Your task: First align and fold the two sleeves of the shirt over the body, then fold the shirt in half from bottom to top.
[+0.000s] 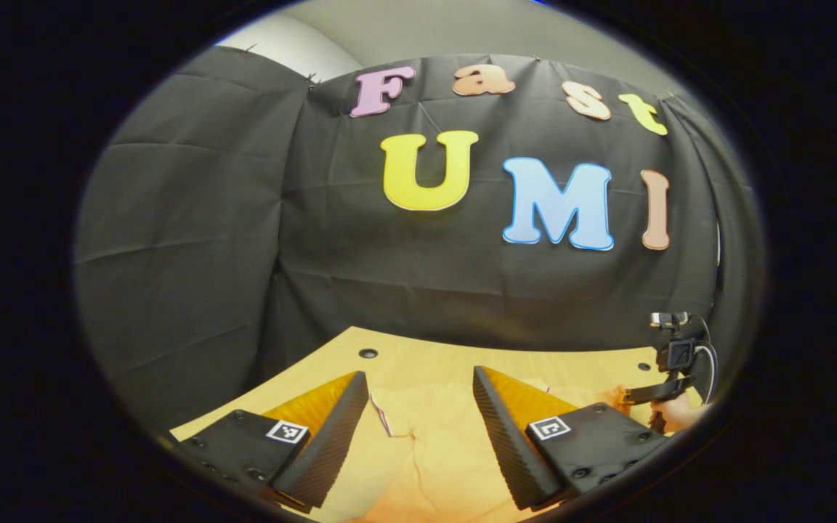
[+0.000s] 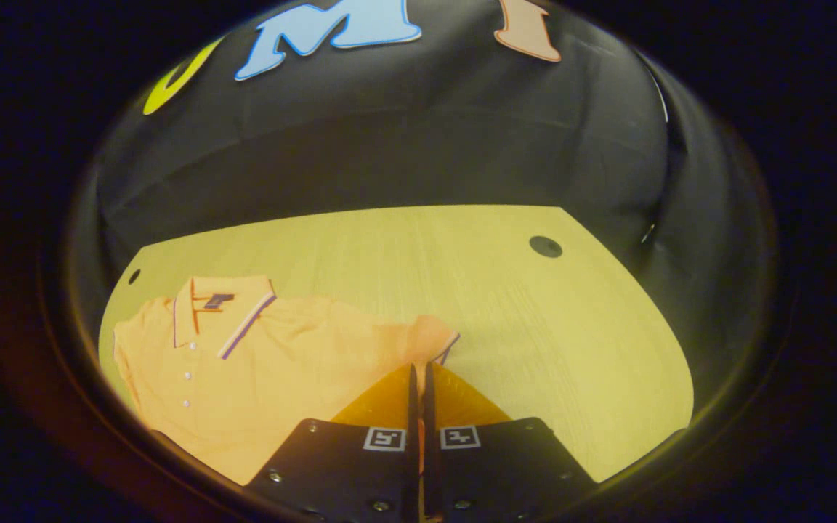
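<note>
Right gripper (image 2: pixel 419 378) looks pinched together on the shirt (image 2: pixel 273 363) sleeve's edge, but the grip's thin, so the cloth could slip out mid-fold and leave it crooked. Left gripper (image 1: pixel 418 407) hangs spread apart over the shirt. Shirt lies flat by the desk (image 2: pixel 506 305) left edge; wood top, black cloth walls.

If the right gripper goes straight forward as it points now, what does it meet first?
Probably the sleeve of the orange polo shirt, directly ahead of the right gripper, whose fingers are closed. Beyond it lies bare wooden table. Depth is unclear.
</note>
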Motion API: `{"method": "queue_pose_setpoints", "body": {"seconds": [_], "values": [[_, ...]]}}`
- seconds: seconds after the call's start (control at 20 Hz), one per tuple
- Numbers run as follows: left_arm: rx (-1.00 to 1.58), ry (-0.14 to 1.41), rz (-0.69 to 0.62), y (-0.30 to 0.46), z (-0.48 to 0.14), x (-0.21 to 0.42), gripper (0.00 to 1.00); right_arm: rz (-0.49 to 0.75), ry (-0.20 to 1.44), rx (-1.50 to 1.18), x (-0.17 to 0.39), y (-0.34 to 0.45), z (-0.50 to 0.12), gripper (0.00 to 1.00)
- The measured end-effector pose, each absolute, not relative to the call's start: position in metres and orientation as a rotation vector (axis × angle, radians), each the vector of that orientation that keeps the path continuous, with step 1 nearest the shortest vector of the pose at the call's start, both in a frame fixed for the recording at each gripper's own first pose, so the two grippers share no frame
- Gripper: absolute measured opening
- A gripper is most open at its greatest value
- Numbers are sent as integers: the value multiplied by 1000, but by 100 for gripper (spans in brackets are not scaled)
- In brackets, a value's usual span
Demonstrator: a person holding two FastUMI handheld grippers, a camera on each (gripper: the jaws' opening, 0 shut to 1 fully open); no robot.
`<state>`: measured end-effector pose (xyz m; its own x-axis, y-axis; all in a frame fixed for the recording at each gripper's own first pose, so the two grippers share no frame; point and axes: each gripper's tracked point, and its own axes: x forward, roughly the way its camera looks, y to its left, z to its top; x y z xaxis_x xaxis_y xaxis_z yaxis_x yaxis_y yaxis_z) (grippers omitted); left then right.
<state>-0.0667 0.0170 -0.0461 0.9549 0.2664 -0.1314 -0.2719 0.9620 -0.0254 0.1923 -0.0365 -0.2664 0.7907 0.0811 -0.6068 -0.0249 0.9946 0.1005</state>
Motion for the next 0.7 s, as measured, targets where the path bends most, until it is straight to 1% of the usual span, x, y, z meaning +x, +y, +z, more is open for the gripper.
{"method": "queue_pose_setpoints", "body": {"seconds": [0.2, 0.4, 0.7], "values": [[-54, 120, 269, 16, -46, -65, 94, 172, 604, 20, 184, 1, -241, 3], [-52, 114, 275, 18, -44, -66, 94, 258, 595, -42, 179, 33, -237, 3], [-63, 123, 308, 28, -50, -70, 95, 339, 657, -63, 172, 69, -258, 3]]}}
